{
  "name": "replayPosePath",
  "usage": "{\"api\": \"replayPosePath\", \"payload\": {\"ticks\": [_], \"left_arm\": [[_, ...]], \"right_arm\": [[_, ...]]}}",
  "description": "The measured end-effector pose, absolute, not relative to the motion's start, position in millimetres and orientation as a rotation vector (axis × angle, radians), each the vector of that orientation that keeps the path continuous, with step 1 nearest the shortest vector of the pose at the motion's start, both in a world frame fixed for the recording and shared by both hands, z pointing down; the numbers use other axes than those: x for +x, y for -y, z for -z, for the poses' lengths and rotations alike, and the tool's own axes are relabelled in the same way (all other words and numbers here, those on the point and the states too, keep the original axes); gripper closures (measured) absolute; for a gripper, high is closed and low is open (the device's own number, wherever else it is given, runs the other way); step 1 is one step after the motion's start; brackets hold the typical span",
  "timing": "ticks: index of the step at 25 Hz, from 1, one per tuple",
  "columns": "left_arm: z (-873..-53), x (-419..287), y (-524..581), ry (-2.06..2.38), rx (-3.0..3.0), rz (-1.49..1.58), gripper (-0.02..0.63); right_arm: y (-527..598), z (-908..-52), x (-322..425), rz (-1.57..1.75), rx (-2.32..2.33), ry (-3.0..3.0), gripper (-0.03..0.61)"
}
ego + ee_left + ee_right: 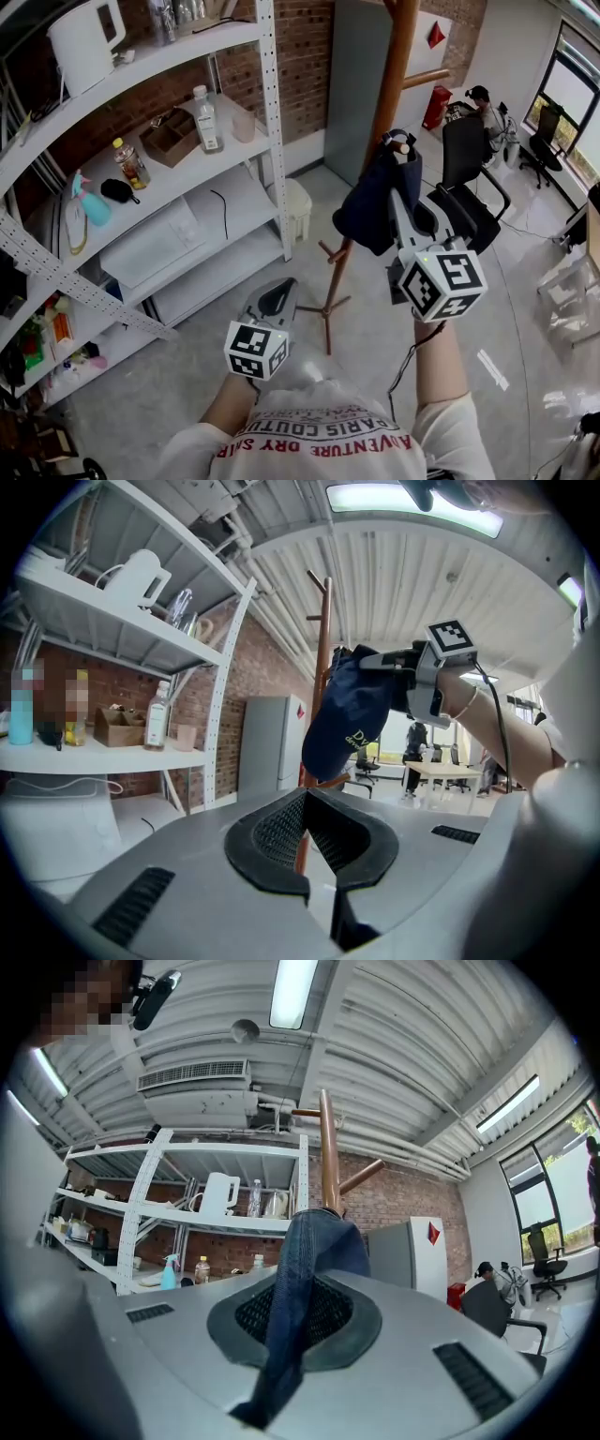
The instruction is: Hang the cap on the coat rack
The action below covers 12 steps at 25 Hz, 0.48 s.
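A dark blue cap (373, 202) hangs from my right gripper (401, 146), which is shut on a fold of its fabric (309, 1260). The cap is held up against the brown wooden coat rack pole (396, 75), just below a side peg (427, 77); I cannot tell whether it touches the wood. In the right gripper view the pole (327, 1147) rises straight behind the pinched cloth. My left gripper (278, 292) is lower and to the left, shut and empty. Its own view shows the cap (352, 714) and the rack (322, 621) ahead and above.
White metal shelving (272, 112) with a kettle (86, 42), bottles and a box lines the left wall. A white bin (296, 210) stands by the shelf's foot. A black office chair (461, 192) is right of the rack's feet (326, 314). A person sits far back at a desk.
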<state>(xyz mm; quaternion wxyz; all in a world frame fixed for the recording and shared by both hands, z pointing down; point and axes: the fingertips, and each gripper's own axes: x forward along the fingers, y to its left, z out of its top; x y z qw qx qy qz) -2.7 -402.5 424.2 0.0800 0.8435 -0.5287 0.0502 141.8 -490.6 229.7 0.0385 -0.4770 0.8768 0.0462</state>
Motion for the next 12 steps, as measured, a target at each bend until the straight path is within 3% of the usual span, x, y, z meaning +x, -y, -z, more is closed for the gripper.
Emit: {"api": "replayPosePath", "payload": {"ticks": [12], "left_arm": [[-429.5,-5.1,420.0,1.616,2.492,-0.150,0.607]], "right_arm": [[524.8,-270.9,132.5,-0.040,-1.422,-2.754,0.561]]}}
